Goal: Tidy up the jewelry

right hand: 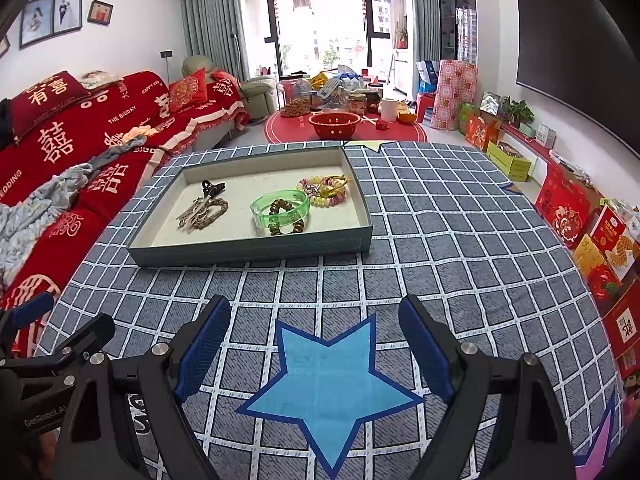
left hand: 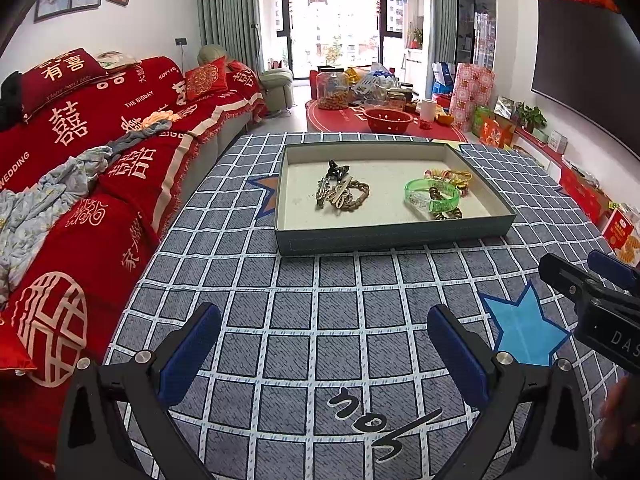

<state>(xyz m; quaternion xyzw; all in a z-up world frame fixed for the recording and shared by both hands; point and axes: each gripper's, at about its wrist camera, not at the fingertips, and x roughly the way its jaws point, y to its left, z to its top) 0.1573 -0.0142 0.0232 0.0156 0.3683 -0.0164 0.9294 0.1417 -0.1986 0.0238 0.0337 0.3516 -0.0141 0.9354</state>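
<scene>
A shallow grey-green tray (left hand: 392, 240) (right hand: 248, 250) with a cream lining sits on the checked tablecloth. In its left part lie a black hair clip (left hand: 338, 169) (right hand: 212, 187) and a brown chain with metal pieces (left hand: 344, 196) (right hand: 204, 210). In its right part lie a clear green bangle (left hand: 431, 194) (right hand: 280, 204), a dark bead bracelet (right hand: 286, 224) and coloured bead bracelets (left hand: 450, 178) (right hand: 326, 190). My left gripper (left hand: 324, 320) is open and empty, short of the tray. My right gripper (right hand: 314, 310) is open and empty above a blue star.
A blue star patch (right hand: 330, 384) (left hand: 524, 332) marks the cloth near the front. A red-covered sofa (left hand: 92, 152) runs along the left. A low red table (left hand: 380, 120) with jars and a red bowl stands behind. Boxes (right hand: 592, 240) line the right wall.
</scene>
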